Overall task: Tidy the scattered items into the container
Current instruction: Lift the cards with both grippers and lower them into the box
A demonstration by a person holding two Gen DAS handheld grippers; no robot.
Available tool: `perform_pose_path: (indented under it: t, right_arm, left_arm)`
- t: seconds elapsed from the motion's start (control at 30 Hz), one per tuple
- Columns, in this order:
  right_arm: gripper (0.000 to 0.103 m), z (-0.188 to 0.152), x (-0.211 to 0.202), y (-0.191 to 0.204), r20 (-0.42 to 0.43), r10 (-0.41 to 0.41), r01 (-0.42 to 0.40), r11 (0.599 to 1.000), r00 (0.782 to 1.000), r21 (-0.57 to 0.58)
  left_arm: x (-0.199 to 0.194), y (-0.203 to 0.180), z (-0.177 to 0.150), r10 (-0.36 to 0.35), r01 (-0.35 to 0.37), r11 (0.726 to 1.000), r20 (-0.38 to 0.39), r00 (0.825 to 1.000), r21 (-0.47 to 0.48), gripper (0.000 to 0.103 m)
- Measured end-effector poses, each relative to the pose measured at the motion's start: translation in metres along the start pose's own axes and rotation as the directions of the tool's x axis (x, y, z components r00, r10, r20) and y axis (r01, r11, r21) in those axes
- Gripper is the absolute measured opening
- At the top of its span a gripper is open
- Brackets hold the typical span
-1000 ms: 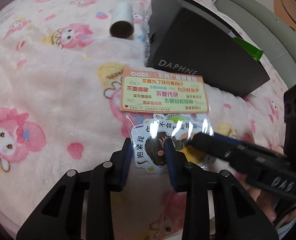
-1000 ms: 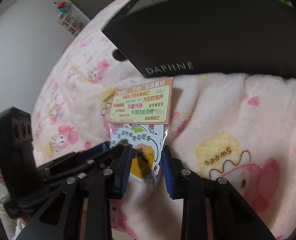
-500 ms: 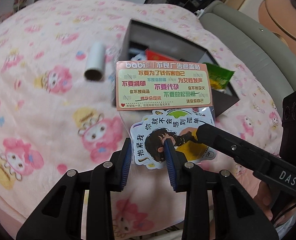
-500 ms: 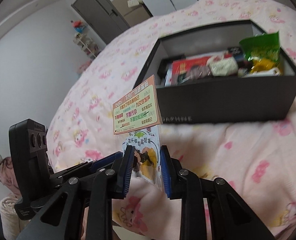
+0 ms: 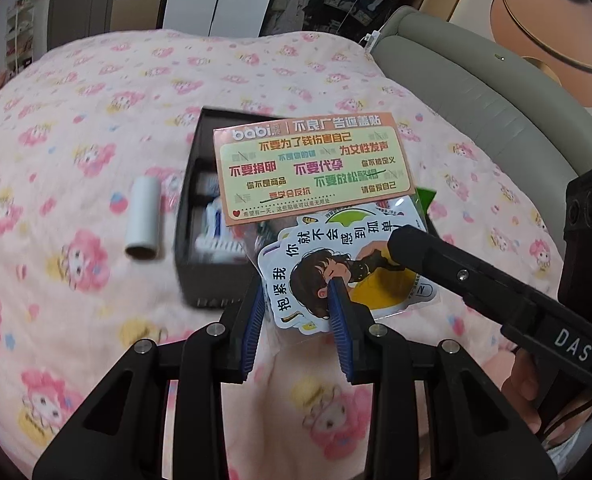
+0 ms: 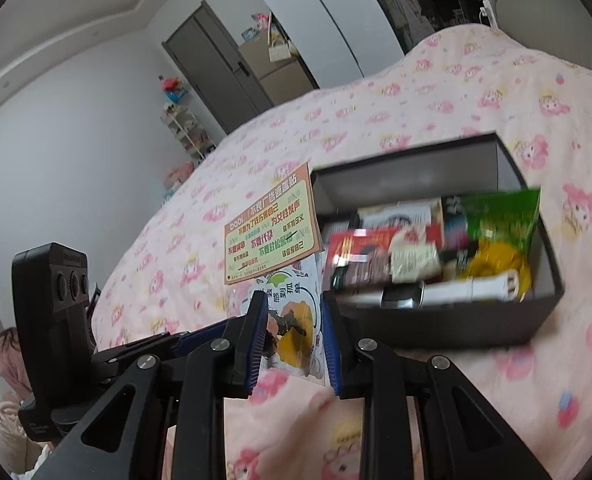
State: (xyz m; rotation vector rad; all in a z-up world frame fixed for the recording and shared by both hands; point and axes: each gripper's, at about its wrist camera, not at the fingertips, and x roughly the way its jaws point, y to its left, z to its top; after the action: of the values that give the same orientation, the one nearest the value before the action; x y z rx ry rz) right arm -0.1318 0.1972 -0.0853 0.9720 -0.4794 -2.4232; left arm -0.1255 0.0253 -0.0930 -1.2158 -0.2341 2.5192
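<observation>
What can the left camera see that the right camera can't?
Only the left camera shows the white roll lying on the pink blanket beside the box, and the grey headboard. Only the right camera shows deep inside the box: a green bag, a red packet, and, across the room, the dark door. Both show the black box, and the sticker pack held up off the blanket by the left tongs and the right tongs together.
</observation>
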Motion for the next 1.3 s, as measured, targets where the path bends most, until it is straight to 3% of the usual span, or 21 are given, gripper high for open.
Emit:
perform_pose_path:
  t: [0.13,0.3,0.77,1.03,1.3]
  right_arm:
    - [0.023,0.027,0.006,-0.009,0.039,0.002,0.0,1.0,0.999,-0.029]
    - [0.023,0.053,0.03,-0.019,0.027,-0.025,0.028,0.995,0.999,-0.095]
    - [0.023,0.062,0.077,-0.075,-0.067,-0.077,0.073,0.995,0.995,-0.061]
    - [0.023,0.056,0.098,-0.096,-0.146,-0.13,0.128,0.992,0.981,-0.023]
    - [0.023,0.049,0.106,-0.112,-0.205,-0.195,0.2,0.98,0.959,0.003]
  left_arm:
    - [0.016,-0.012,0.023,0.041,-0.041,0.999,0.004,0.999,0.035,0.032]
    - [0.043,-0.013,0.046,0.097,-0.096,0.994,-0.006,0.995,0.041,0.032]
    - [0.132,-0.022,0.07,0.173,-0.163,0.983,-0.128,0.976,0.089,0.032]
    - [0.161,-0.025,0.065,0.255,-0.232,0.963,-0.187,0.949,0.139,0.027]
    - [0.182,-0.039,0.062,0.392,-0.345,0.904,-0.168,0.905,0.251,0.027]
